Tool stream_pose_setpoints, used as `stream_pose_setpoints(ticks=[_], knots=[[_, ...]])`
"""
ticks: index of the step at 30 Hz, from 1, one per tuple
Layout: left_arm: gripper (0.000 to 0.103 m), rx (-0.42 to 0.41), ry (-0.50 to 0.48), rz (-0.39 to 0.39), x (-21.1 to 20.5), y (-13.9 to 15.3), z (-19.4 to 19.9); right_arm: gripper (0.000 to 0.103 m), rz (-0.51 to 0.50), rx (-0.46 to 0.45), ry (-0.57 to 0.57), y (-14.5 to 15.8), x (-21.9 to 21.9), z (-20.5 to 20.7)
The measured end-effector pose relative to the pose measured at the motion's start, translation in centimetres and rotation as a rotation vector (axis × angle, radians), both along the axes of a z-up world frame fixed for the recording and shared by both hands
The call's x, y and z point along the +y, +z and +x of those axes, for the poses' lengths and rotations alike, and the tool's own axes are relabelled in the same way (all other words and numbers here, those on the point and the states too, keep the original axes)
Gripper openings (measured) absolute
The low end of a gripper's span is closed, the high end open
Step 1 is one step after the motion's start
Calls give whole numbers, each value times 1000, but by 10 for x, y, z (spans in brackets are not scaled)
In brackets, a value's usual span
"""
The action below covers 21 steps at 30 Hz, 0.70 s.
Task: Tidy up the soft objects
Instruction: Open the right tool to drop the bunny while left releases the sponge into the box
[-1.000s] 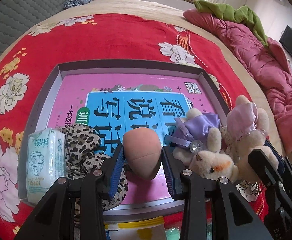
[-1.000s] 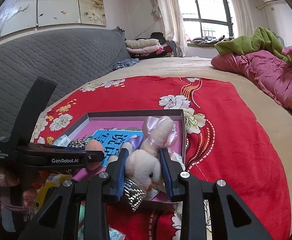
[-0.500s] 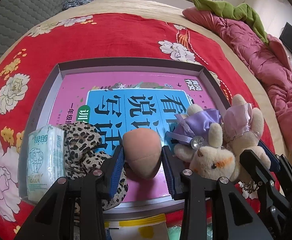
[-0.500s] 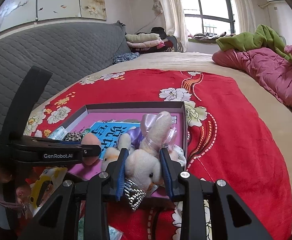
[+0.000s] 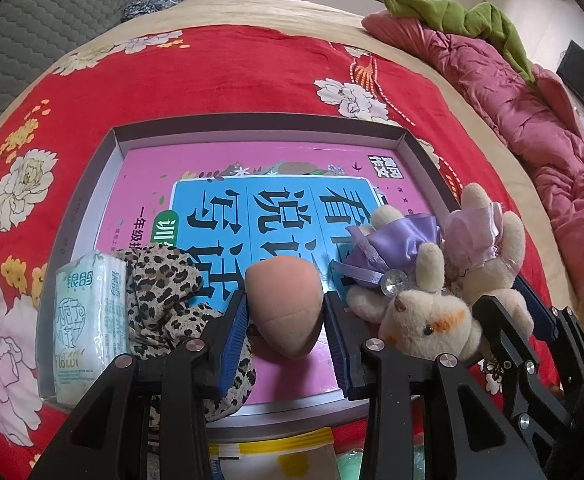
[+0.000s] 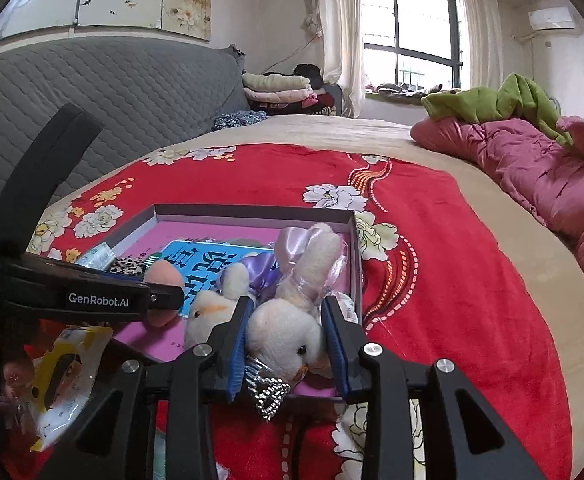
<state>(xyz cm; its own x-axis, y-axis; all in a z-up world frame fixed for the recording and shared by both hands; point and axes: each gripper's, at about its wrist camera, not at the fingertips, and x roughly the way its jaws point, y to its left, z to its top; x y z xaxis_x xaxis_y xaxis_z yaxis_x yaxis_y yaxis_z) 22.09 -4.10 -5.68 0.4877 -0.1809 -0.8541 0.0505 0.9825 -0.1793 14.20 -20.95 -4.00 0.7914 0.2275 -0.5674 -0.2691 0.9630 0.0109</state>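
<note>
A shallow grey box (image 5: 116, 138) with a pink and blue book lining it lies on the red bedspread. My left gripper (image 5: 285, 312) is shut on a peach makeup sponge (image 5: 286, 306) just above the box's near part. My right gripper (image 6: 286, 334) is shut on a cream plush rabbit with a pink bow (image 6: 288, 320) over the box's near right corner; it also shows in the left wrist view (image 5: 488, 248). A second rabbit with a purple bow (image 5: 420, 304) lies in the box beside it. A leopard-print cloth (image 5: 164, 292) and a tissue pack (image 5: 88, 320) lie at the box's near left.
A yellow and white packet (image 6: 64, 364) lies on the bedspread in front of the box. A pink quilt (image 6: 540, 184) with a green cloth on it runs along the right. A grey headboard (image 6: 112, 92) stands at the left, with folded clothes beyond.
My right gripper has lowered the pink-bow rabbit slightly toward the box's near right corner. The left gripper still holds the sponge in nearly the same place.
</note>
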Motion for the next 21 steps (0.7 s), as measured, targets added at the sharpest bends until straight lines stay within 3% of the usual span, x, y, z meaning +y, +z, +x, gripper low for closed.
stream_pose_setpoints(ticks=[5, 10, 13, 21], knots=[[39, 4, -4, 4, -1, 0, 1, 39, 3, -5, -5, 1, -1, -1], [39, 4, 2, 4, -1, 1, -2, 57, 31, 5, -28, 3, -10, 0], [39, 4, -7, 19, -3, 2, -3, 62, 60, 15, -36, 4, -17, 1], [39, 7, -1, 19, -2, 3, -4, 70, 94, -7, -28, 15, -24, -5]])
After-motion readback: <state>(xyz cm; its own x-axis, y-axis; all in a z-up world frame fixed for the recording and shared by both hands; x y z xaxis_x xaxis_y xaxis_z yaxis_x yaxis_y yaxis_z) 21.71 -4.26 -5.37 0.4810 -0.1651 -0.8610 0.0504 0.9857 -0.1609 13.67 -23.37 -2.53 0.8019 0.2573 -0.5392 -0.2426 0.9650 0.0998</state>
